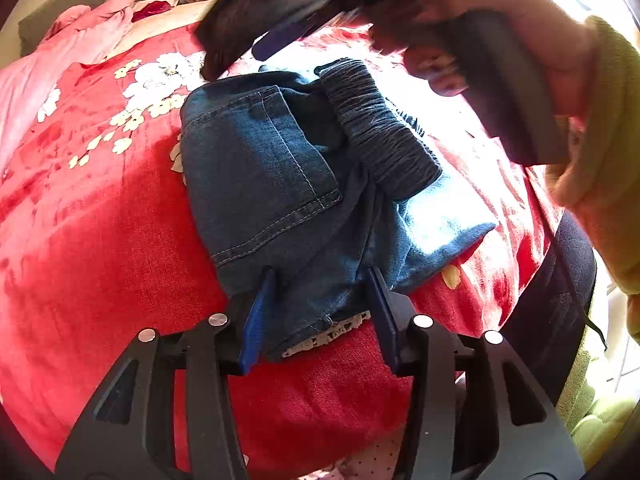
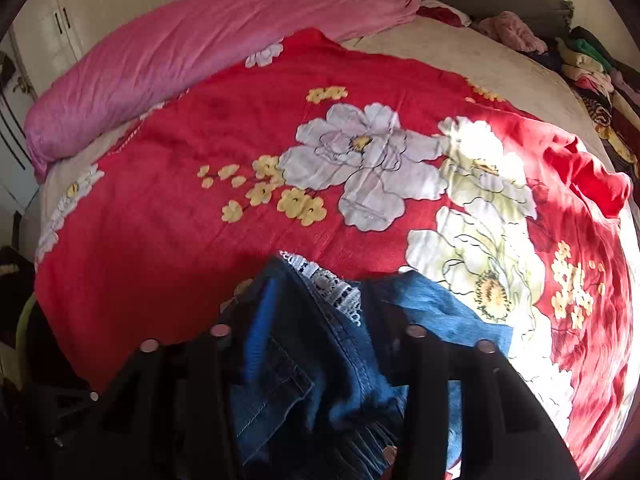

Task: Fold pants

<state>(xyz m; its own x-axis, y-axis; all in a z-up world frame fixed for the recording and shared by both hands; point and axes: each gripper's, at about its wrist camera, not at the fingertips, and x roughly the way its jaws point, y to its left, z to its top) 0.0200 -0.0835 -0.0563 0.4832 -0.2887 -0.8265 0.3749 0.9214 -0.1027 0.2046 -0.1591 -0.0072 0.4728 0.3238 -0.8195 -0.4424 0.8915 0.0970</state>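
Blue denim pants [image 1: 280,184] lie folded into a compact bundle on the red floral bedspread [image 1: 100,240], back pocket up, with a dark ribbed waistband [image 1: 380,128] on top and white lace trim at the near edge. My left gripper [image 1: 320,312] is open, its blue fingers [image 1: 256,320] straddling the bundle's near edge. My right gripper [image 2: 316,344] hovers above the far end of the pants [image 2: 328,360], jaws apart with denim below and between them. It also shows blurred at the top of the left wrist view [image 1: 280,12], held in a hand.
A pink duvet [image 2: 200,48] is rolled along the bed's far left. Piled clothes [image 2: 592,68] lie at the far right by the headboard. White cupboards [image 2: 100,0] stand behind. Bright sunlight falls on the bedspread's right side [image 2: 520,280].
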